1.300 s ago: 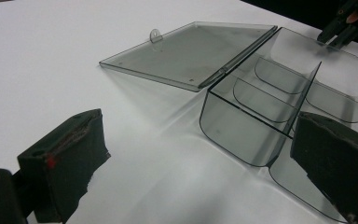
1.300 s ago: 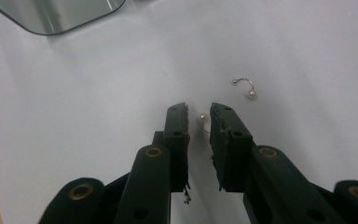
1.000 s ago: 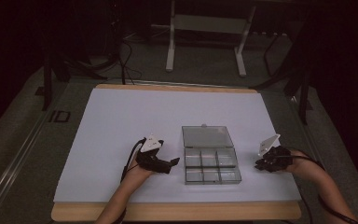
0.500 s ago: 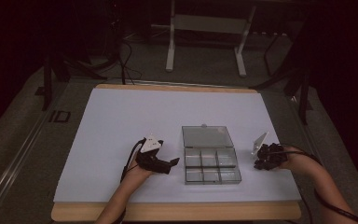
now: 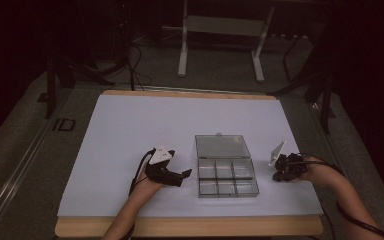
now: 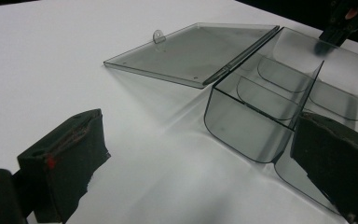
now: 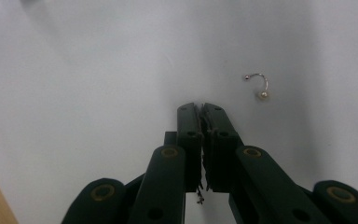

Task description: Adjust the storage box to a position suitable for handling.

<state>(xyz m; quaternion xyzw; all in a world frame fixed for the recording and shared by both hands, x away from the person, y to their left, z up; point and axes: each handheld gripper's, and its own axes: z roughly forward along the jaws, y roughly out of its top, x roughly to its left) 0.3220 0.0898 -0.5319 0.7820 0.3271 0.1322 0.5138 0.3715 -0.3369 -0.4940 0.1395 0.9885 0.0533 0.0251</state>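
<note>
A clear plastic compartment box (image 5: 227, 178) lies on the white table (image 5: 130, 130) with its lid (image 5: 222, 146) folded flat behind it. My left gripper (image 5: 182, 177) rests just left of the box, open. In the left gripper view the gripper (image 6: 198, 136) has its jaws spread wide, with the box's near corner (image 6: 242, 126) between them and the lid (image 6: 191, 53) beyond. My right gripper (image 5: 280, 172) sits to the right of the box, pointing down at the table. Its jaws (image 7: 201, 108) are shut, nothing visible between the tips. A small curved metal stud (image 7: 260, 87) with ball ends lies just beyond them to the right.
The other gripper (image 6: 347, 16) shows past the box's far side. The table's wooden front edge (image 5: 190, 226) runs along the bottom. Beyond the table are a metal stand (image 5: 220, 30) and cables on a dark floor.
My right gripper has shifted a little left toward the box and tipped downward. The left gripper and the box have stayed in place.
</note>
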